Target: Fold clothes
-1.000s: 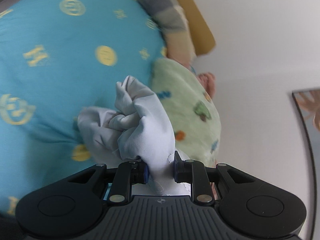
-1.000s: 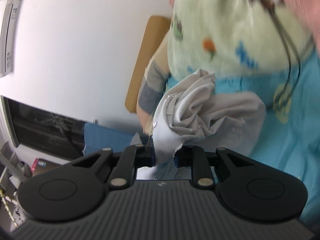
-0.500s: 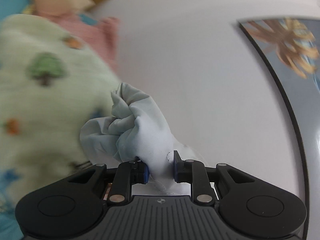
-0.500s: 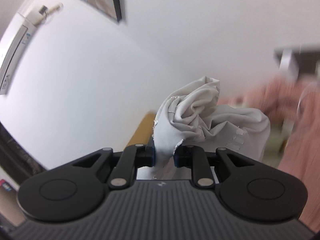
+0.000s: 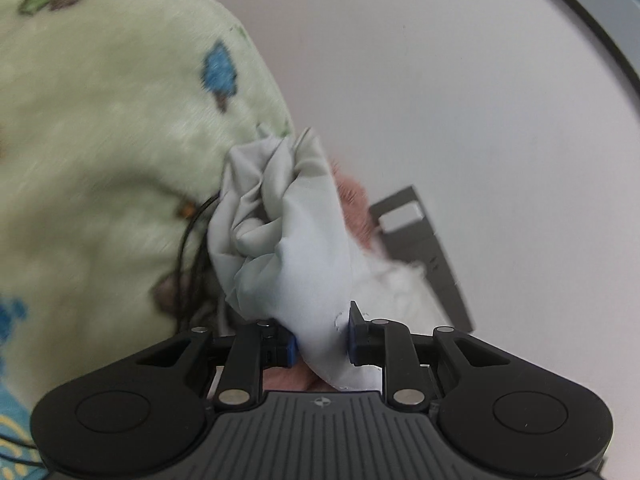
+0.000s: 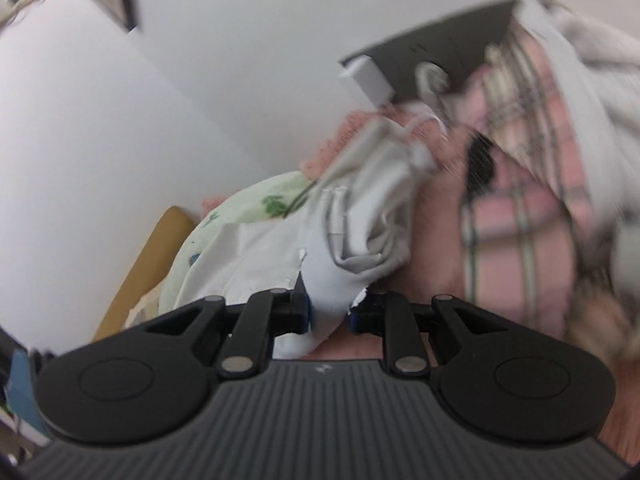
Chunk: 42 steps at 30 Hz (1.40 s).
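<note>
A crumpled pale grey-white garment (image 5: 288, 240) is bunched up in front of my left gripper (image 5: 322, 338), which is shut on a fold of it. In the right wrist view the same pale garment (image 6: 360, 236) hangs bunched from my right gripper (image 6: 330, 310), which is also shut on it. Both views are blurred by motion. The rest of the garment is hidden behind the bunches.
A light green fleece blanket with tree prints (image 5: 100, 140) fills the left; it also shows in the right wrist view (image 6: 256, 208). A pink plaid cloth (image 6: 520, 208) hangs at right. A grey bracket (image 5: 432, 248) sits on the white wall. A tan headboard (image 6: 144, 264) is at lower left.
Both grippers have swung with the garment still held: the blue bedspread left the view, the green blanket and grey bracket came in, and the pink plaid cloth now fills the right view.
</note>
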Tool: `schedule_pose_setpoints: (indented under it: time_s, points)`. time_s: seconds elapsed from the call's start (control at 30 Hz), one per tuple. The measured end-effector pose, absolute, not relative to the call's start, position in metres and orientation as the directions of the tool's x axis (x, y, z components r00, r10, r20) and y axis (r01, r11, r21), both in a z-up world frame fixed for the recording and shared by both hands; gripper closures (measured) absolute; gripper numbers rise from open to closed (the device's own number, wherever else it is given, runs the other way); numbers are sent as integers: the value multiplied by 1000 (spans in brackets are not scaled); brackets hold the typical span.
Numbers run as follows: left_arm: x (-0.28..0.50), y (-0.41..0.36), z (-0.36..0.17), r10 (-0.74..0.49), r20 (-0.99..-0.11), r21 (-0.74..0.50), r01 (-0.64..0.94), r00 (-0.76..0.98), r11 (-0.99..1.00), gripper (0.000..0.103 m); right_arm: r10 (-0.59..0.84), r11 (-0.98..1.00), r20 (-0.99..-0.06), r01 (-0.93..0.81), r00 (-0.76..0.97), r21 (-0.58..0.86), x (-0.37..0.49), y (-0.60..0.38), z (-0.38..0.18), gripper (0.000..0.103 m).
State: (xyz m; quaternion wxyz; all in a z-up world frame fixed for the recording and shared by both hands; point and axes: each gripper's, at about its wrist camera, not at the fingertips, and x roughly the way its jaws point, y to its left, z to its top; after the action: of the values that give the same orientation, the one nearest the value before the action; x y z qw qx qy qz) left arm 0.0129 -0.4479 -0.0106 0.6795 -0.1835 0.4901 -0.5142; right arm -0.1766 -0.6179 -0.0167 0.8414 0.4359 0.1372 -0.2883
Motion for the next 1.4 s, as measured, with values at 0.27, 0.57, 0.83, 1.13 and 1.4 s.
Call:
schedule_pose_setpoints:
  time_s: [0.27, 0.57, 0.83, 1.13, 1.4]
  points:
    - [-20, -431, 40, -790, -605, -546, 668, 102, 505, 18, -354, 434, -611, 703, 708, 563, -182, -589, 16, 58]
    - [-87, -357, 150, -806, -526, -358, 789, 272, 500, 0, -399, 636, -540, 648, 741, 419, -207, -514, 103, 20]
    - [-146, -271, 215, -776, -443, -192, 797, 450, 572, 0, -465, 726, -440, 615, 768, 308, -242, -446, 152, 20]
    - [-205, -182, 234, -759, -322, -85, 781, 566, 618, 0, -493, 788, -329, 574, 806, 223, -275, -373, 157, 20]
    - [-244, -132, 217, -770, -241, -49, 785, 591, 618, 0, -525, 811, -250, 567, 813, 142, -289, -323, 143, 20]
